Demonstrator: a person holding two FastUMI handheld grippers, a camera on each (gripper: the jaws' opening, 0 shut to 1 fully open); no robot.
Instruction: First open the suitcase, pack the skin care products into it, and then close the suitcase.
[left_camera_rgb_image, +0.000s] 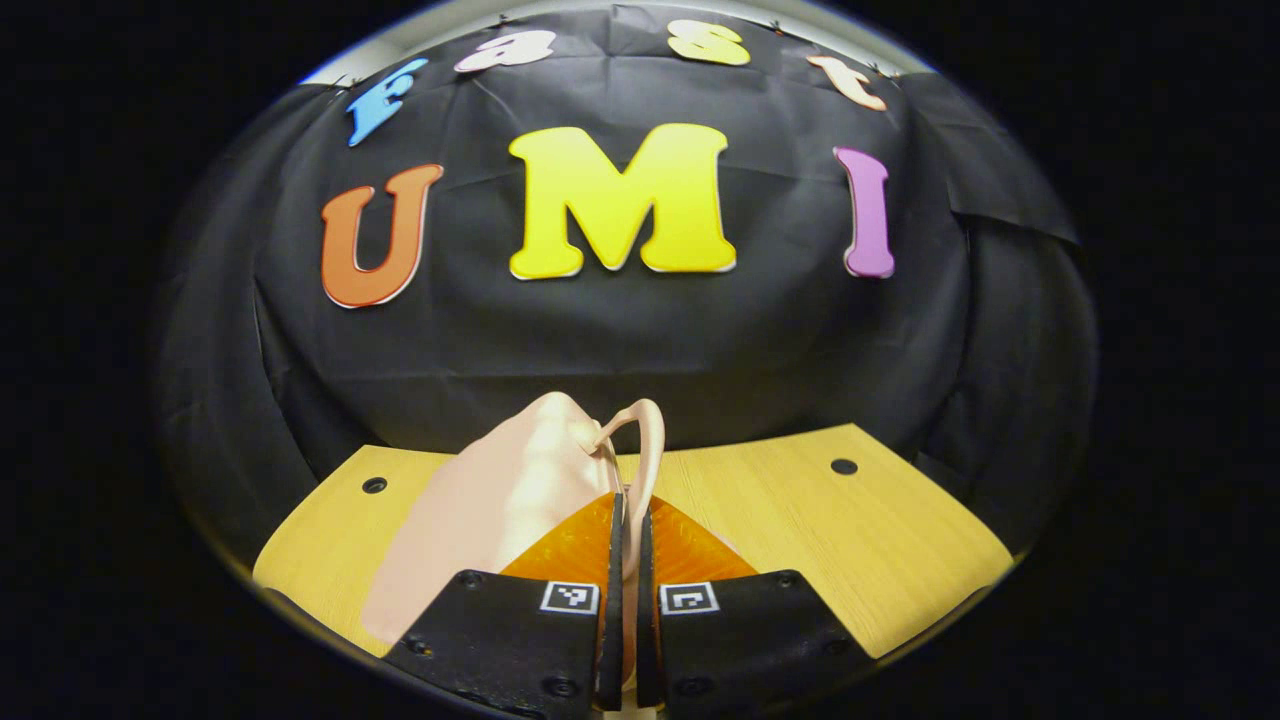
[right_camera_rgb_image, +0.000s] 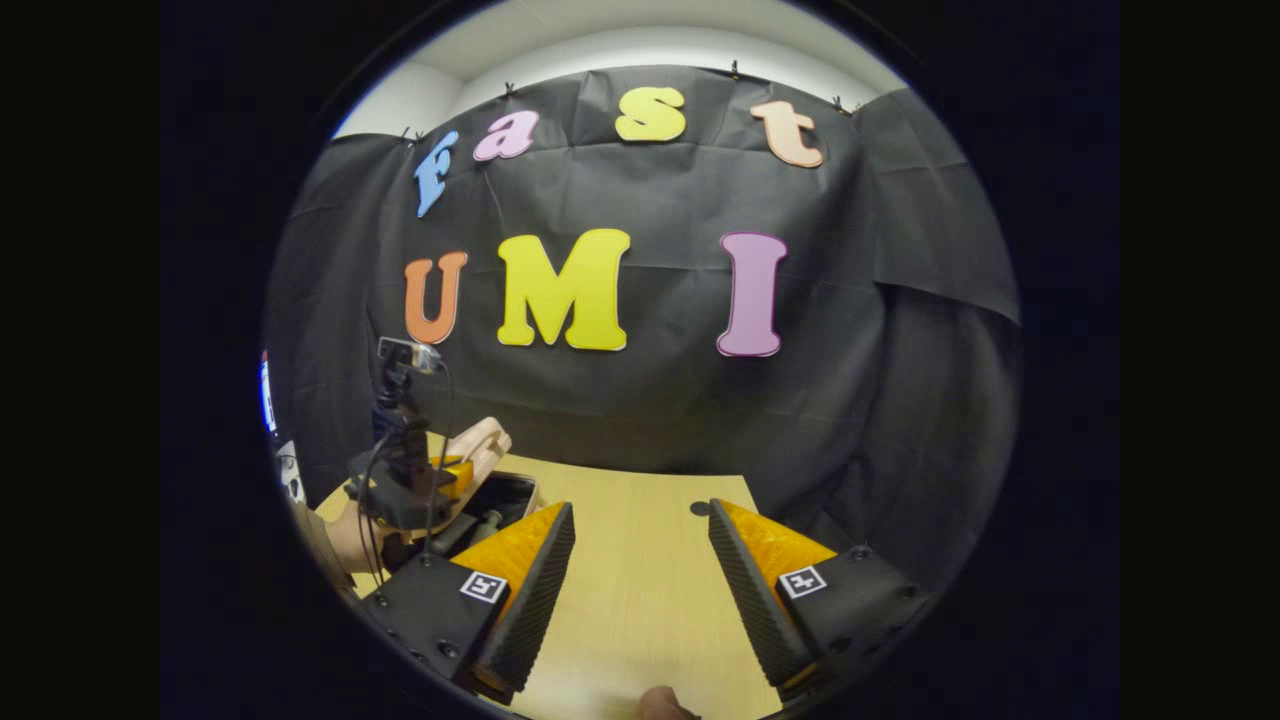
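While lid rises: left gripper (left_camera_rgb_image: 625, 600) fingers pinch the suitcase (left_camera_rgb_image: 500, 500) handle (left_camera_rgb_image: 648, 450), lifting.
Right gripper (right_camera_rgb_image: 640, 590): fingers wide, waiting over the counter (right_camera_rgb_image: 640, 520).

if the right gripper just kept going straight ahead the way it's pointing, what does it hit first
Probably nothing on the table: the right gripper is open over bare wood, and the black cloth wall behind looks like the first thing in line, though depth is unclear.

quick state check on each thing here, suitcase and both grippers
suitcase: pink, lid partly raised; in the right gripper view its dark inside shows
suitcase handle: pinched between the left gripper's fingers
left gripper: shut on the suitcase handle
right gripper: open, holds nothing, above the wooden table
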